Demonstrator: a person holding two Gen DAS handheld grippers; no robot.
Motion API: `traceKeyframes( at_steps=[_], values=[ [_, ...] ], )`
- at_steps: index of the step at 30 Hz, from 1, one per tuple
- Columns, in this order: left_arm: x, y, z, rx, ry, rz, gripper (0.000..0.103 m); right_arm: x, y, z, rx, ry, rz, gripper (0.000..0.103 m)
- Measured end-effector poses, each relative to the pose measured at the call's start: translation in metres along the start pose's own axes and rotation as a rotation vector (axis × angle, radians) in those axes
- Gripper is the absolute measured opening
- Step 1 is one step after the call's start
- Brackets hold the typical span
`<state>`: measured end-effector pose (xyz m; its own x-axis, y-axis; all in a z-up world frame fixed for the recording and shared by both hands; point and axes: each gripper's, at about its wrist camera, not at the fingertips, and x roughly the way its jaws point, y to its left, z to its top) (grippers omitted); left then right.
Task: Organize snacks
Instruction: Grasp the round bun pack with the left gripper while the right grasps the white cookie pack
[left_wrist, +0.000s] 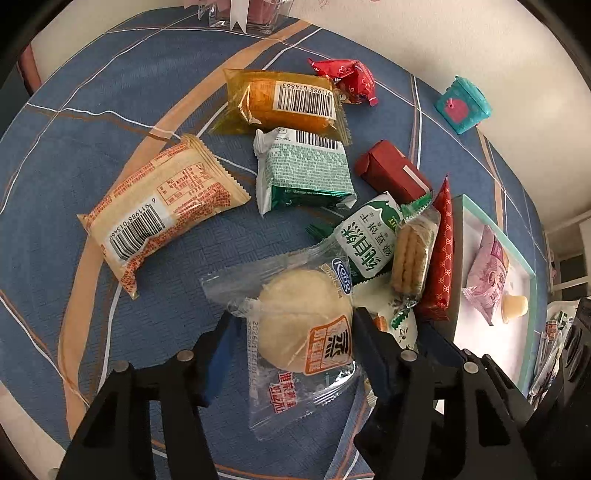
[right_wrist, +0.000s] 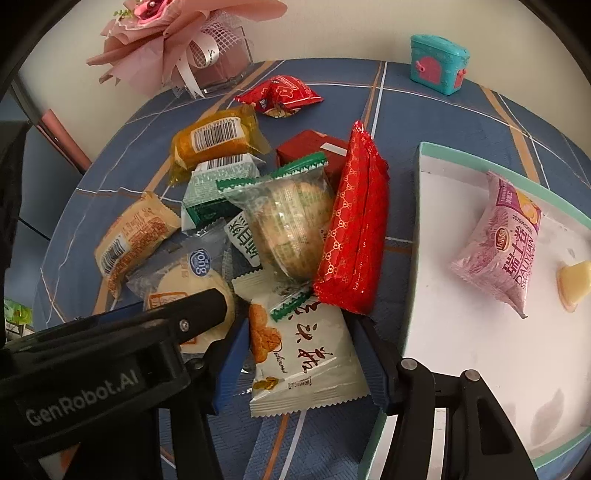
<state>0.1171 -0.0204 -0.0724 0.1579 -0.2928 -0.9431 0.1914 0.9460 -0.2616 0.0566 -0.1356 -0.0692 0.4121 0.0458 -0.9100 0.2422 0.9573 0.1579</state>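
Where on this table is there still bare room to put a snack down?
The white tray has most room: only a pink packet and a jelly cup sit at its far side. Bare cloth also lies left of the beige barcode packet. The middle is crowded, around the cracker pack and red packet.

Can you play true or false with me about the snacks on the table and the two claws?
1. The left claw has the clear-wrapped round cake between its fingers. True.
2. The white tray holds a red packet. False: it holds a pink packet and a small yellow jelly cup.
3. The right claw is around the white pastry packet. True.
4. The teal toy chest sits inside the tray. False: it stands on the tablecloth by the far edge.
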Motion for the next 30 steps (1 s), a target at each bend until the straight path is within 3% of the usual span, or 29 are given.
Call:
traceKeyframes(
  at_steps=[1, 5, 20, 30],
  values=[
    [0.001, 0.000, 0.000, -0.001, 0.003, -0.004, 0.056, 0.001, 0.000, 0.000, 0.001, 0.000, 0.001, 0.060],
    [0.001, -0.002, 0.000, 0.001, 0.001, 0.004, 0.054, -0.001, 0.000, -0.001, 0.005, -0.002, 0.005, 0.055],
    [-0.039, 0.011, 0.000, -0.034, -0.079, -0.006, 0.054, -0.032, 0.004, -0.007, 0.025, -0.005, 0.064, 0.054],
    [-0.067, 0.019, -0.002, -0.054, -0.153, 0.000, 0.054, -0.072, 0.010, -0.010, 0.024, -0.072, 0.123, 0.054]
  ],
)
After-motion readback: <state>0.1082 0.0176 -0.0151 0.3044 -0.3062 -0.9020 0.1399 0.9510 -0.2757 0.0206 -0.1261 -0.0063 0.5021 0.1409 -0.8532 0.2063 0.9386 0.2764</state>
